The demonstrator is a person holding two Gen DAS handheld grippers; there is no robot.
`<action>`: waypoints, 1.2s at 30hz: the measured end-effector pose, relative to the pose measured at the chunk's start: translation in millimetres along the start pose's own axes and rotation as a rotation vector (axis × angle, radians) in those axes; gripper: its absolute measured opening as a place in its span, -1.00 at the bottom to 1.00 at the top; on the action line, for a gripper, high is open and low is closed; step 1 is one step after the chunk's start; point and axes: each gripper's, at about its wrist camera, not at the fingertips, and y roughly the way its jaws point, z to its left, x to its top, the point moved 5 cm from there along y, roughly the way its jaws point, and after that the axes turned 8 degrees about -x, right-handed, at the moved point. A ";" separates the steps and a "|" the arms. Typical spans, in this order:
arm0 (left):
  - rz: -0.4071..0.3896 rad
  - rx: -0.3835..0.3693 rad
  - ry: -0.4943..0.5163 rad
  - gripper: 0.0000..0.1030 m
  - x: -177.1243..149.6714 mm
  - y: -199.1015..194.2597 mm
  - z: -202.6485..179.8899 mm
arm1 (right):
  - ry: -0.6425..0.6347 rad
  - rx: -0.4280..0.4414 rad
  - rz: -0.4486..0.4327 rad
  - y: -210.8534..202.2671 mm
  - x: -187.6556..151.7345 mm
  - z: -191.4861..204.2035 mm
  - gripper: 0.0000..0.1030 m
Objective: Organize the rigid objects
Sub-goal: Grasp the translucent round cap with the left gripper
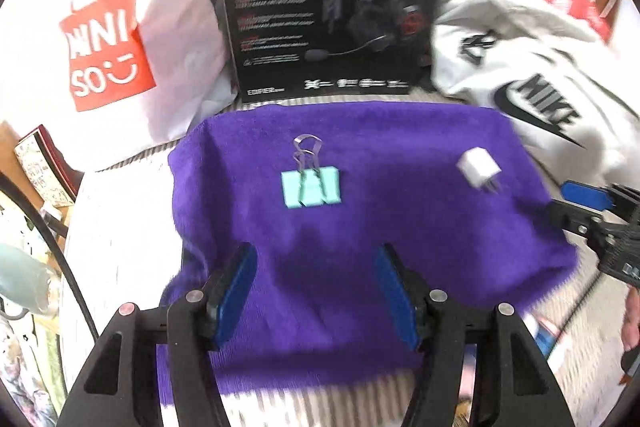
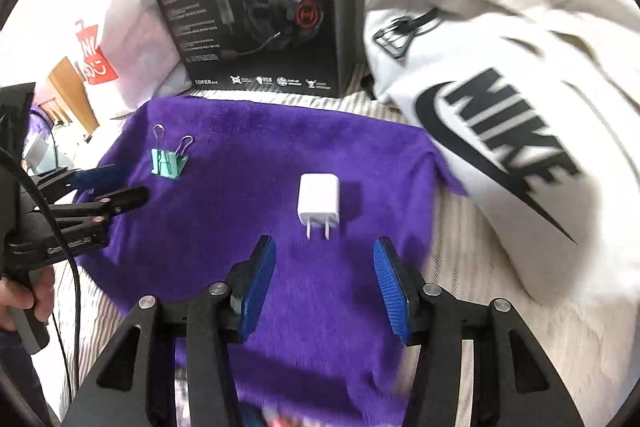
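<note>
Left wrist view: teal binder clip [image 1: 311,187] lies flat at centre of the purple cloth [image 1: 360,227], wire handles toward 12 o'clock. White charger plug [image 1: 479,171] sits well apart at 3 o'clock of the clip, prongs toward 6. Left gripper [image 1: 316,291] hangs above the cloth at 6 o'clock of the clip, jaws parted, nothing between. Right gripper [image 2: 324,287] likewise spread and empty, charger just beyond its tips at 12. Black headset box [image 1: 332,3] stands behind at 12; white hoodie [image 2: 500,107] at 2; a shopping bag [image 1: 108,47] at 10. Judgement: both items look placed, grippers clear. Next: check for remaining objects, or re-align if tidier spacing wanted.
</note>
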 end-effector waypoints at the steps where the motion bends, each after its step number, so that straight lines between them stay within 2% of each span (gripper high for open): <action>1: -0.008 -0.010 0.013 0.16 -6.7 -8.9 -4.4 | 0.008 -0.001 0.000 -8.9 -6.8 -2.5 -0.01; 8: 0.017 -0.025 0.049 0.16 -63.3 -38.1 -19.5 | 0.034 -0.009 0.020 -44.8 -53.1 -13.8 0.02; 13: 0.046 -0.076 0.015 0.16 -102.0 -32.3 -22.1 | 0.049 -0.005 0.047 -59.8 -91.4 -14.0 0.06; 16: 0.065 -0.101 0.007 0.16 -114.3 -20.3 -25.0 | 0.045 -0.013 0.075 -63.2 -112.8 -12.2 0.06; 20: 0.046 -0.122 -0.004 0.16 -118.2 -19.4 -26.3 | 0.036 -0.024 0.100 -67.4 -134.9 -9.0 0.06; 26: 0.040 -0.204 -0.033 -0.31 -119.2 -20.3 -26.2 | 0.044 -0.029 0.133 -67.2 -159.0 -8.8 0.07; 28: 0.040 -0.198 -0.025 -0.44 -119.9 -22.4 -26.1 | 0.047 -0.028 0.143 -64.6 -164.1 -8.1 0.07; 36: 0.048 -0.124 -0.017 -0.45 -127.3 -32.8 -5.8 | 0.041 -0.023 0.136 -64.6 -162.9 -4.8 0.08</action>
